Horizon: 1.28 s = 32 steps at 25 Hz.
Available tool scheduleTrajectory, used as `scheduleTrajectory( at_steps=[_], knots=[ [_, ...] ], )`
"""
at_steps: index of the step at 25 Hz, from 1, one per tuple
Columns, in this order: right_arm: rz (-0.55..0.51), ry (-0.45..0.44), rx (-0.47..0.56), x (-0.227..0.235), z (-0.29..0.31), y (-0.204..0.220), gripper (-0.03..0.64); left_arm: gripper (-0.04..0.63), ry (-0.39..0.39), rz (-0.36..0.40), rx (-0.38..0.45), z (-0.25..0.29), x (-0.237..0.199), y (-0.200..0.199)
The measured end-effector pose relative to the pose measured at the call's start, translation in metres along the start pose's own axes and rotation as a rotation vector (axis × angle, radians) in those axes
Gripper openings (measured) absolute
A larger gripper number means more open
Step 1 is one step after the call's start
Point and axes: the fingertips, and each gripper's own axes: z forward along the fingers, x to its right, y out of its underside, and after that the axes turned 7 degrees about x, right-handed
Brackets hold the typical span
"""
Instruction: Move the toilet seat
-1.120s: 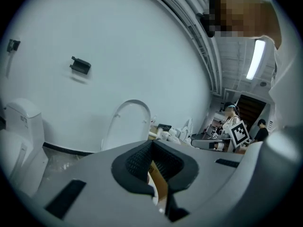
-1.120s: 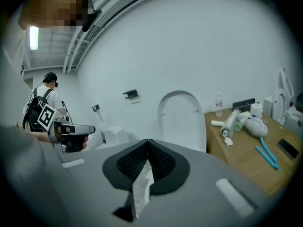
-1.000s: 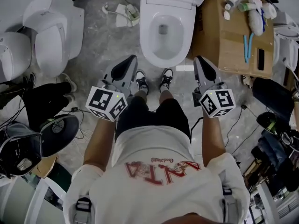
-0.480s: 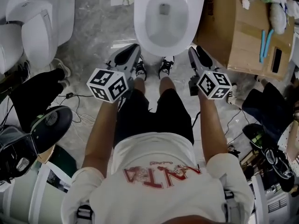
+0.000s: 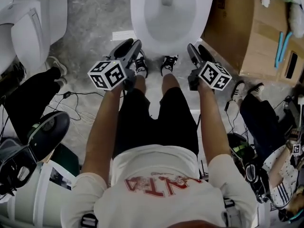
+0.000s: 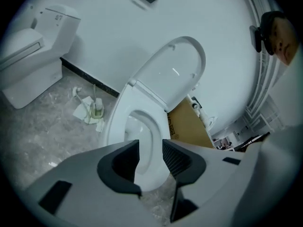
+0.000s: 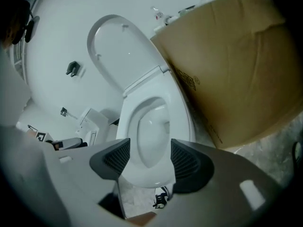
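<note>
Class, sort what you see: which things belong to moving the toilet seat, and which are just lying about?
Job in hand: toilet seat; raised lid; left hand-held gripper and right hand-held gripper, jaws just opening, nothing between them.
Lying about: cardboard box; second toilet; floor cables; paper scraps.
</note>
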Motion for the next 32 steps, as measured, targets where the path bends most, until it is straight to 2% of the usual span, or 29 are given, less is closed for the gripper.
scheduleTrajectory(
  at_steps=[4,16,20,28,32],
  knots=[
    [0.052,0.037,-0.035,0.029,0.021,0.012,0.273,0.147,-0.035,-0.073,-0.047,0.025,-0.029,0.019],
    [0.144,0.066,-0.069,0.074,0.054,0.048,0.318,0.209,-0.111,-0.153,-0.184,0.055,-0.095,0.086],
    [0.157,0.051,-0.067,0.071,0.057,0.046,0.317,0.216,-0.1,-0.203,-0.202,0.071,-0.093,0.096],
    [0.221,0.052,-0.043,0.063,0.056,0.04,0.318,0.216,-0.12,-0.181,-0.224,0.083,-0.089,0.089],
    [0.243,0.056,-0.039,0.063,0.051,0.04,0.318,0.216,-0.118,-0.244,-0.224,0.08,-0.083,0.093]
  ],
)
